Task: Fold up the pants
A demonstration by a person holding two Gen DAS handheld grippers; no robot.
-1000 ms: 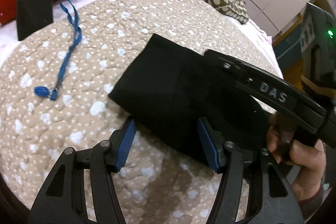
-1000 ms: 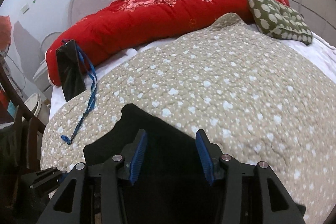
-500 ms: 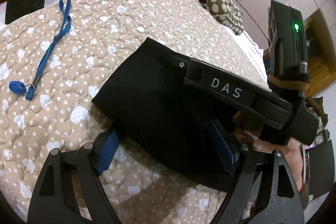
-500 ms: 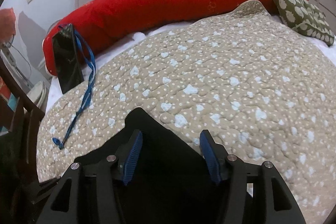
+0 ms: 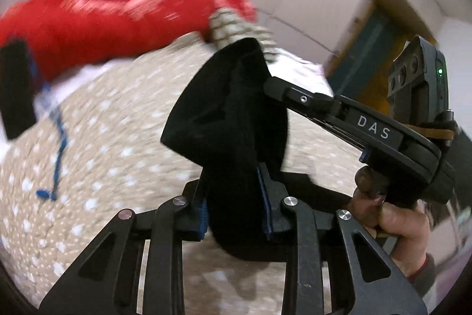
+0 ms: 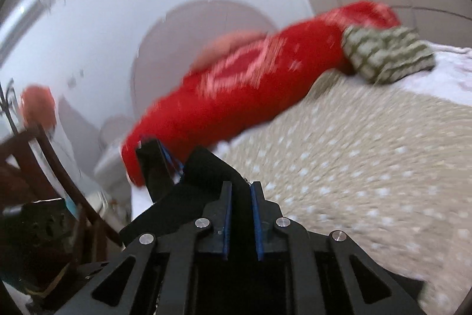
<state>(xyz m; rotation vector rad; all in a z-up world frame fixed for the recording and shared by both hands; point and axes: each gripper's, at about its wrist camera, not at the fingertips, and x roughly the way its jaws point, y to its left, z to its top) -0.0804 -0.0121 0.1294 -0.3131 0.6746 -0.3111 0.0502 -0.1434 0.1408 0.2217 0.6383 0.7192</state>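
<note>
The black pants (image 5: 233,120) are lifted off the beige dotted quilt (image 5: 112,138) in a folded bundle. My left gripper (image 5: 234,197) is shut on the pants, with black cloth bulging between its blue pads. My right gripper (image 6: 240,197) is also shut on the pants (image 6: 206,167), its blue pads close together with cloth between them. In the left wrist view the right gripper's black body marked DAS (image 5: 354,123) reaches in from the right into the same bundle. Both views are blurred by motion.
A red bolster (image 6: 250,84) lies along the head of the bed with a green spotted cushion (image 6: 386,52) beside it. A black phone (image 5: 14,90) with a blue lanyard (image 5: 57,155) rests at the quilt's left. A wooden chair (image 6: 38,155) stands left of the bed.
Both grippers have closed on the pants and lifted them off the quilt. The cameras have tilted upward and the views have blurred.
</note>
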